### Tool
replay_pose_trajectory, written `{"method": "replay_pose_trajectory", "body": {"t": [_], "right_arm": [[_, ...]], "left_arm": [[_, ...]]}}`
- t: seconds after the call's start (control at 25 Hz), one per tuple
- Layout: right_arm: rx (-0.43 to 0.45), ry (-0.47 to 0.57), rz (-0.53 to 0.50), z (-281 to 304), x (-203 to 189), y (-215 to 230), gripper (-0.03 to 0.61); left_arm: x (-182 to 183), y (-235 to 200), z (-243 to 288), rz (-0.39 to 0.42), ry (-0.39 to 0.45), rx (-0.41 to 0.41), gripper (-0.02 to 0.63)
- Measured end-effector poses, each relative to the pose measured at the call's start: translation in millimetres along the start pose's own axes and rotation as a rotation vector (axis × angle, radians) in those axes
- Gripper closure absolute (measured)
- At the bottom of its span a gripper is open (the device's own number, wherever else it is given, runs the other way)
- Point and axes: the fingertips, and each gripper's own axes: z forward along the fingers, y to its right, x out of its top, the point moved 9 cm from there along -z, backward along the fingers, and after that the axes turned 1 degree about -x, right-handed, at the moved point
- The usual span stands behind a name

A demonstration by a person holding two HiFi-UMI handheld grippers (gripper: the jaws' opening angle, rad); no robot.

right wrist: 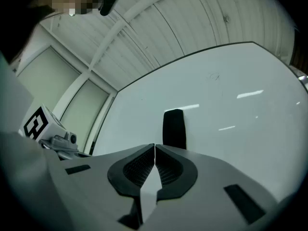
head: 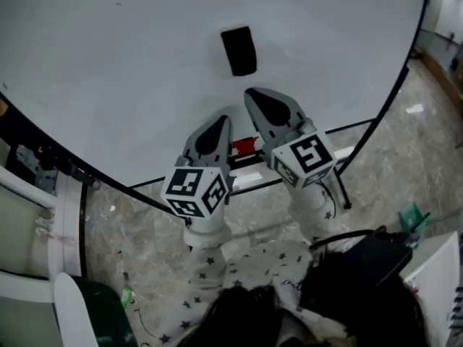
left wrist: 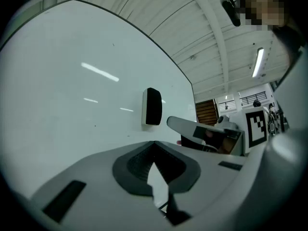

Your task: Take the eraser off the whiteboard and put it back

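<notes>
A black eraser [head: 239, 50] sticks to the blank whiteboard [head: 108, 63], above both grippers. My right gripper [head: 251, 94] is shut and empty, its tip just below the eraser and apart from it. In the right gripper view the eraser [right wrist: 174, 129] stands straight ahead of the closed right gripper [right wrist: 154, 146]. My left gripper [head: 226, 120] is lower and to the left, also shut with nothing held. In the left gripper view the eraser [left wrist: 153, 106] shows in profile on the whiteboard [left wrist: 72, 90], beyond the left gripper [left wrist: 154, 143].
The board's tray rail [head: 246, 168] runs under the grippers and holds a red marker [head: 244, 147]. Below lies a stone floor [head: 145, 244]. A white cabinet [head: 32, 230] stands at the left. A dark bag [head: 362, 280] sits at the lower right.
</notes>
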Motion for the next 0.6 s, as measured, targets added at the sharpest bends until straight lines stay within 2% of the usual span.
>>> {"method": "replay_pose_trajectory", "body": {"t": [0.36, 0.44, 0.56, 0.6], "right_arm": [[-0.131, 0.069, -0.082, 12.0, 25.9, 19.1, 0.569], [-0.138, 0.069, -0.079, 18.1, 28.1, 19.4, 0.453], [-0.155, 0.069, -0.083, 27.9, 27.5, 18.9, 0.363], [-0.168, 0.072, -0.094, 33.3, 27.2, 18.9, 0.357]], "left_arm": [[3.2, -15.6, 4.6, -0.028, 0.009, 0.020, 0.612], [4.5, -19.8, 7.5, -0.029, 0.005, 0.009, 0.612], [7.0, -23.1, 12.0, -0.027, 0.001, -0.018, 0.612], [7.9, -25.4, 14.1, -0.023, 0.000, -0.030, 0.612]]}}
